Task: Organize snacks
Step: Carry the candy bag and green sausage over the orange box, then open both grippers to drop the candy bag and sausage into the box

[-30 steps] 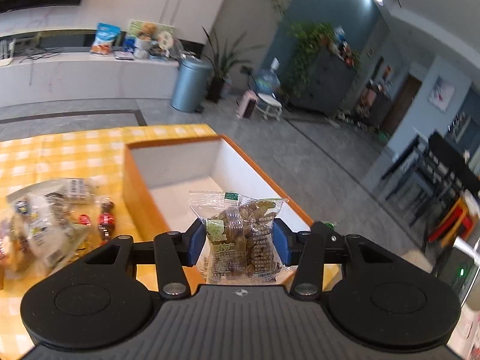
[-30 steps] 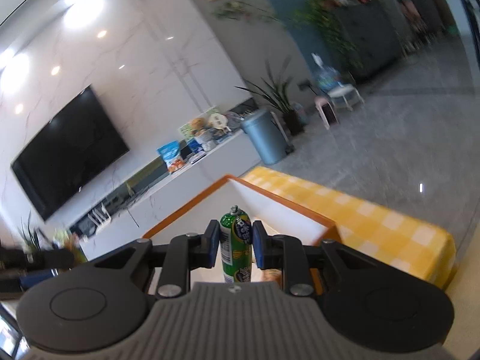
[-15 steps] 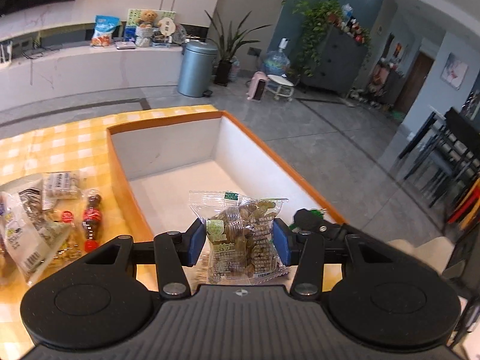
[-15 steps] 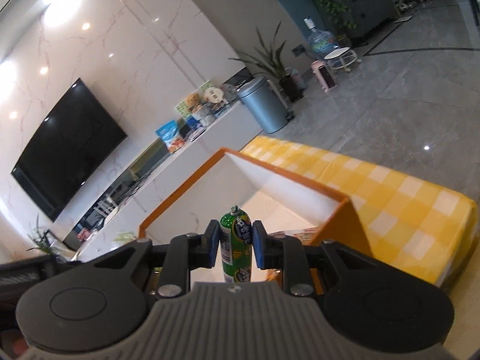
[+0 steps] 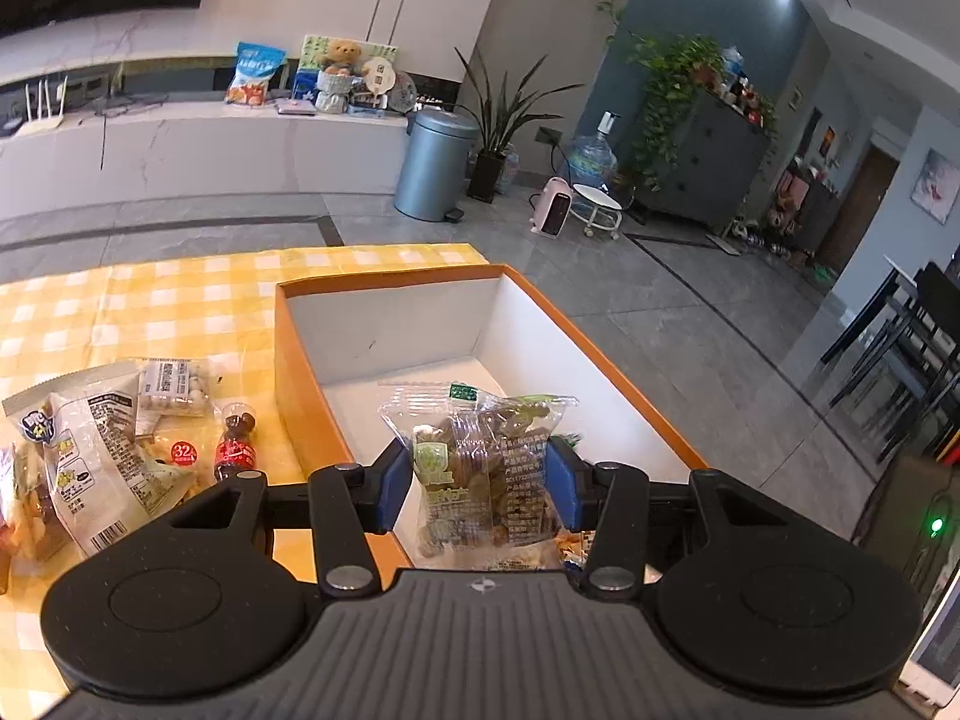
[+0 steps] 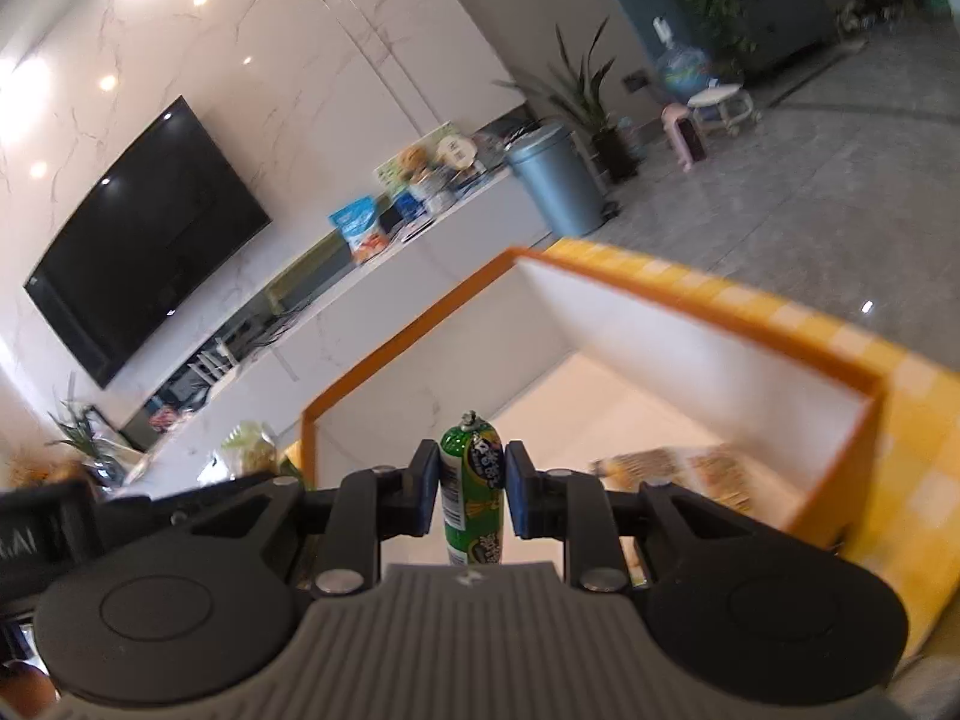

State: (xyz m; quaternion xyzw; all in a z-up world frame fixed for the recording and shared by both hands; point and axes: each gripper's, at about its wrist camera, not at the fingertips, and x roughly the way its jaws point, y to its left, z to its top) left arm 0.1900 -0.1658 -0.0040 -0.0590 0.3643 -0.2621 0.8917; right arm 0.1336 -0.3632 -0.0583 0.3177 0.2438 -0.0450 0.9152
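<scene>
My left gripper is shut on a clear packet of brown dried snacks and holds it over the near end of the orange box with white inner walls. My right gripper is shut on a thin green snack stick, upright between the blue pads, above the same orange box. A flat snack packet lies on the box floor in the right wrist view. More packets and a small cola-bottle candy lie on the yellow checked cloth, left of the box.
The other gripper's black body shows at the left edge of the right wrist view. The table's far edge drops to a grey tiled floor. A grey bin and a low white counter stand beyond.
Both grippers have moved in over the orange box, which now fills more of each view. The right wrist view has swung and shows the box floor. Both grips are unchanged.
</scene>
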